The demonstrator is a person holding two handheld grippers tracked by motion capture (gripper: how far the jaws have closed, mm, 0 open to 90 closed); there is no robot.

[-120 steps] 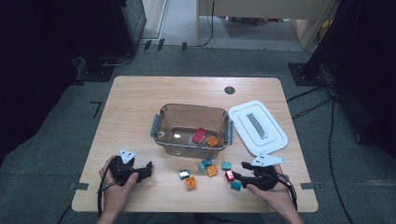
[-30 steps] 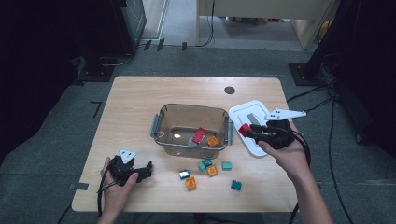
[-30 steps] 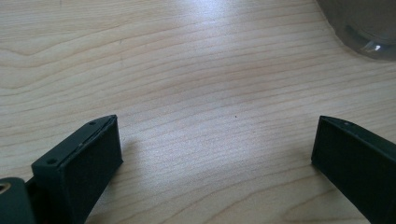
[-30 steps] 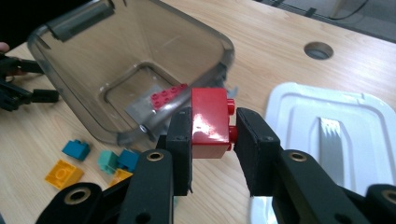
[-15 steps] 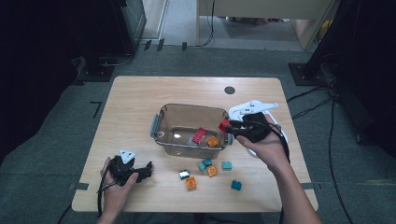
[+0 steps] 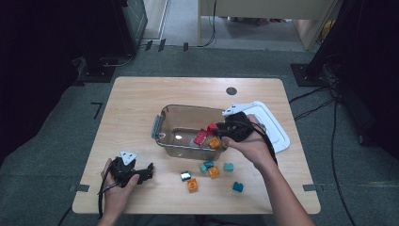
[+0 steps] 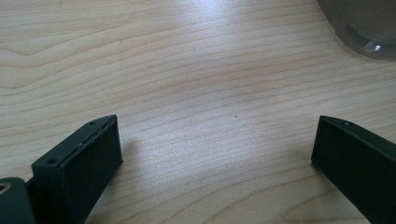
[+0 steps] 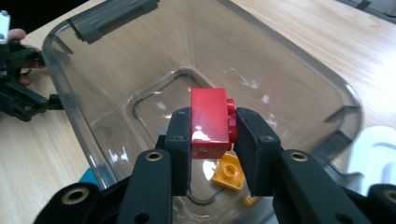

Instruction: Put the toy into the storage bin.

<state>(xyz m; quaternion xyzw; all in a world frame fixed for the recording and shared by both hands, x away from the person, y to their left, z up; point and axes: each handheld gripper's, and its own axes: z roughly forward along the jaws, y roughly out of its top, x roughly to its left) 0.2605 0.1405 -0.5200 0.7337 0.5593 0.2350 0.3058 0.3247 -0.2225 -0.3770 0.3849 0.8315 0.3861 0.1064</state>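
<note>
While the right gripper (image 8: 212,135) hangs over the clear plastic storage bin (image 8: 299,56), the small red plastic building brick (image 8: 208,122) sits clamped between its two black jaws, one pad pressed against each broad side. Those jaws have just eased slightly wider, with the brick between them. The brick stands on end, its long axis running up and away from the jaws, and its studs face sideways toward the right-hand pad. In the high view it shows at the bin's right rim. Below it an orange studded brick (image 8: 228,171) lies on the bin floor. The left gripper (image 7: 212,144) rests over the light wooden table (image 7: 187,70), jaws spread wide around bare wood.
</note>
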